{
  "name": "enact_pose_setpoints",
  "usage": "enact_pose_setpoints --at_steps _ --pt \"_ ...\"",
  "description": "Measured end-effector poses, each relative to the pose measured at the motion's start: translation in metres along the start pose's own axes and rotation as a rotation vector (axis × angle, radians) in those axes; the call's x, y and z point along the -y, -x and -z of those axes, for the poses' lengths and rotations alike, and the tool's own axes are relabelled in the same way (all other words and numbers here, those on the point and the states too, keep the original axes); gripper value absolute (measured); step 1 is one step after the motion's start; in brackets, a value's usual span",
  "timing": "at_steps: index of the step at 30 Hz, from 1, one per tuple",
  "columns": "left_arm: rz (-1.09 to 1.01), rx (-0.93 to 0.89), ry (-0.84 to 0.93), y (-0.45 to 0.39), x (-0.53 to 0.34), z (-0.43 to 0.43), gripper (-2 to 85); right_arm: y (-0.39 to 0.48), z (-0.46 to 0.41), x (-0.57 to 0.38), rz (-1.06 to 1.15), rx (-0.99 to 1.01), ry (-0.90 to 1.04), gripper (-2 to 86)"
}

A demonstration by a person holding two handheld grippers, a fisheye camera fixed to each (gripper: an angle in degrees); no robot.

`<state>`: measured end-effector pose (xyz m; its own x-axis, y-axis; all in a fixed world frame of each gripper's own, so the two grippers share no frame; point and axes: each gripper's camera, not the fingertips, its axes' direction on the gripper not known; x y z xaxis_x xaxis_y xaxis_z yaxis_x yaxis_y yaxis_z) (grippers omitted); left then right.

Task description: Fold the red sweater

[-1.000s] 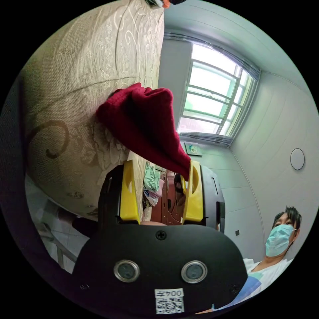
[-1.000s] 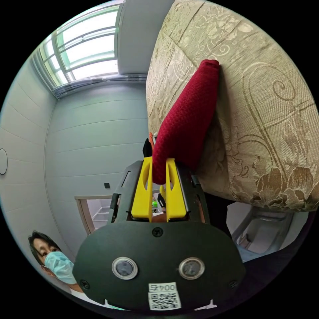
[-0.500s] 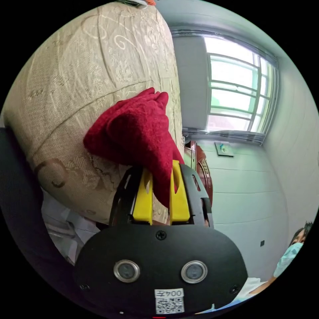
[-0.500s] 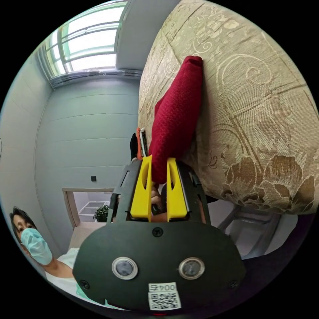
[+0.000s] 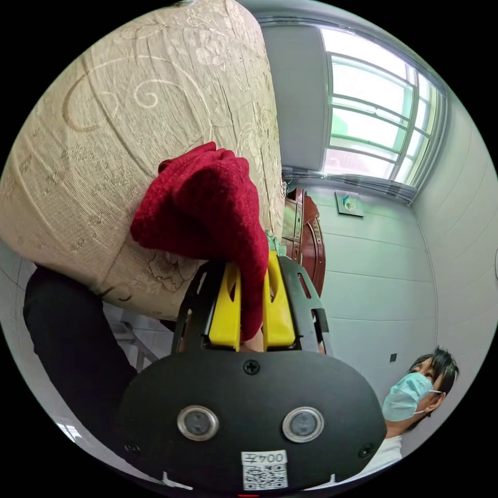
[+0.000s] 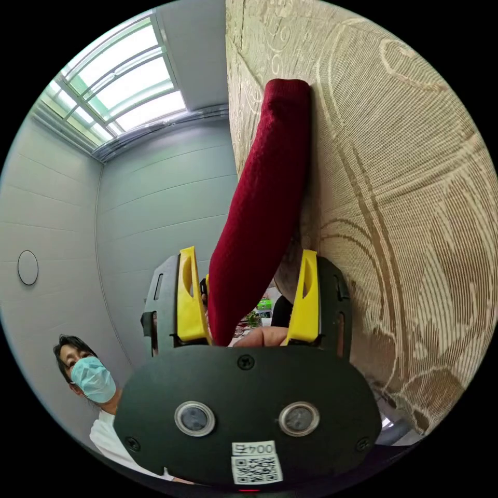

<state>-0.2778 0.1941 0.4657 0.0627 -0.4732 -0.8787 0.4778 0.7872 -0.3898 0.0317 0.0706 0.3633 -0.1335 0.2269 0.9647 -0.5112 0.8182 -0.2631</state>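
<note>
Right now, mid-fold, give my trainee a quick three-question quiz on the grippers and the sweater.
1. True or false: the left gripper is shut on the red sweater.
2. How do the right gripper jaws stand? A) spread apart B) pressed together on cloth
3. Fill in: the sweater lies against the beige patterned ___.

Key: 1 true; 2 A; 3 cover.
</note>
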Motion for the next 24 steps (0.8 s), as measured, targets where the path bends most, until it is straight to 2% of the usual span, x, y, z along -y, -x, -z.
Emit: enact_pose_setpoints --at_steps 10,14,20,24 --pt "-0.034 0.054 0.056 0.031 -0.021 -0.05 7.8 -0.012 -0.019 0.019 -0.035 -0.099 0.068 20.9" --pt "-0.056 0.077 0.07 0.041 -0.039 -0.078 7.9 -0.016 -0.02 -0.005 -0.101 -0.22 0.021 10.8" --pt "-0.172 0.187 0.077 0.026 -0.08 -0.131 8.1 0.039 -0.004 -0.074 0.122 -0.38 -0.103 7.6" --pt "-0.39 0.263 0.148 -0.026 -0.127 -0.198 8.1 0.092 0.058 -0.16 0.322 -0.488 -0.236 7.5"
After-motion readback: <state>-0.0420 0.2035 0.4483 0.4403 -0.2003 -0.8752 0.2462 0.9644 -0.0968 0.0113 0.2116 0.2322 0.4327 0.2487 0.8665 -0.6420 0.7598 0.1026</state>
